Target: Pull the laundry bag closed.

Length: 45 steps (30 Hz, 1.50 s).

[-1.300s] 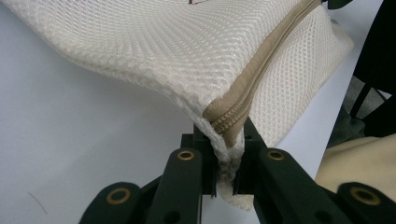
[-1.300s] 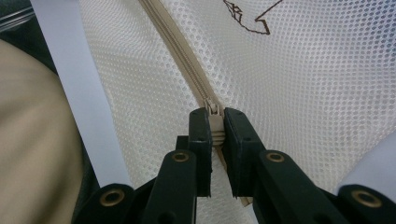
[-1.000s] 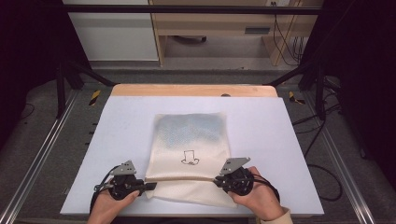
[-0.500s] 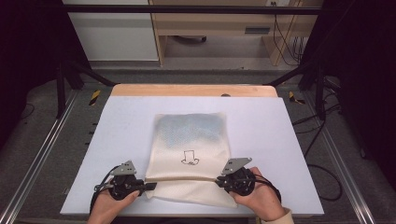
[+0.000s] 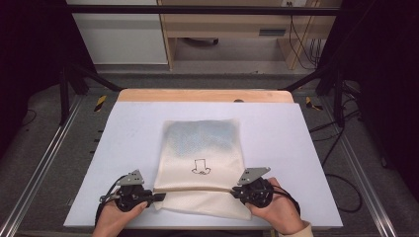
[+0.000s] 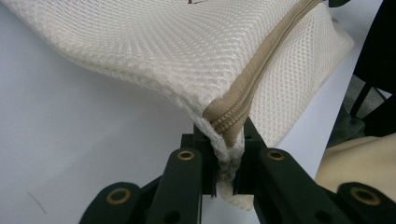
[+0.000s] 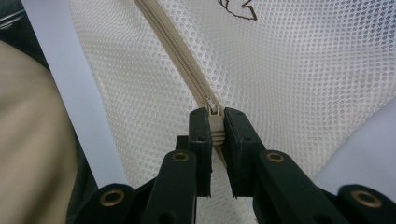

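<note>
You are keeping both hands still at the worktop's near edge, left hand-held gripper pinching the mesh bag's zip end, right hand-held gripper clamping the zipper pull, unzipping not yet begun.

White table surface, wooden strip along its far edge. One cream mesh bag lying flat near the middle, a small dark outline drawing on its face, a tan zipper running across near its front end. Left gripper at the zipper's left end, jaws closed on the bag's corner. Right gripper at the zipper's right end, jaws closed there. A hand behind each gripper. Grey floor, metal rails at both sides, cables at the right.
</note>
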### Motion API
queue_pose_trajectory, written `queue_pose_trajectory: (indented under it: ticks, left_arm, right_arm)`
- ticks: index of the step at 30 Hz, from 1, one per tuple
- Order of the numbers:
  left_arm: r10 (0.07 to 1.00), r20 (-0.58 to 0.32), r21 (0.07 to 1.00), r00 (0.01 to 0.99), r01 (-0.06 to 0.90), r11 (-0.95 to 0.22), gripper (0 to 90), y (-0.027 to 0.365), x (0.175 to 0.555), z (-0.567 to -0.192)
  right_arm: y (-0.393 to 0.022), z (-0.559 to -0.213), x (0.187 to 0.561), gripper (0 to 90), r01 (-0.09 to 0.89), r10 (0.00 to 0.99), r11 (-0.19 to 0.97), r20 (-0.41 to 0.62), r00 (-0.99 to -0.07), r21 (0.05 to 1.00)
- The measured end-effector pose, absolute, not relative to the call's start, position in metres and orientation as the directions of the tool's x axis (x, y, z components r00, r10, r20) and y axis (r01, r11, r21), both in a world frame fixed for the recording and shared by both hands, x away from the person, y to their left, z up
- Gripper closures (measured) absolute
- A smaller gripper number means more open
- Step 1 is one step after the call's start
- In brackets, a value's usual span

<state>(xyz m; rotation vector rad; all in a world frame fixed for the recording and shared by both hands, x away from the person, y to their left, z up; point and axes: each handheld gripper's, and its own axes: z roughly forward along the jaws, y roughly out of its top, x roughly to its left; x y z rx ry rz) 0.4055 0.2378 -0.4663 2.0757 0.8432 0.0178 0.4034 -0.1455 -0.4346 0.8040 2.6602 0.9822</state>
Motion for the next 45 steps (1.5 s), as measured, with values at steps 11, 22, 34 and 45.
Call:
queue_pose_trajectory:
  ticks: [11,22,34,45]
  left_arm:
    - [0.570,-0.282,0.735,0.772,0.556,-0.389,82.6,0.237,0.405,-0.466]
    - [0.574,-0.275,0.736,0.771,0.553,-0.390,82.7,0.237,0.405,-0.466]
    - [0.576,-0.266,0.741,0.773,0.546,-0.391,82.7,0.236,0.404,-0.464]
    - [0.580,-0.258,0.746,0.773,0.541,-0.389,82.7,0.237,0.404,-0.463]
  right_arm:
    - [-0.151,-0.436,0.400,82.2,0.436,0.571,0.626,0.002,-0.821,0.646]
    - [-0.158,-0.438,0.401,82.2,0.450,0.589,0.615,0.003,-0.808,0.648]
    - [-0.169,-0.440,0.397,82.2,0.487,0.630,0.578,0.021,-0.776,0.655]
    - [-0.178,-0.442,0.396,82.2,0.501,0.647,0.562,0.028,-0.762,0.658]
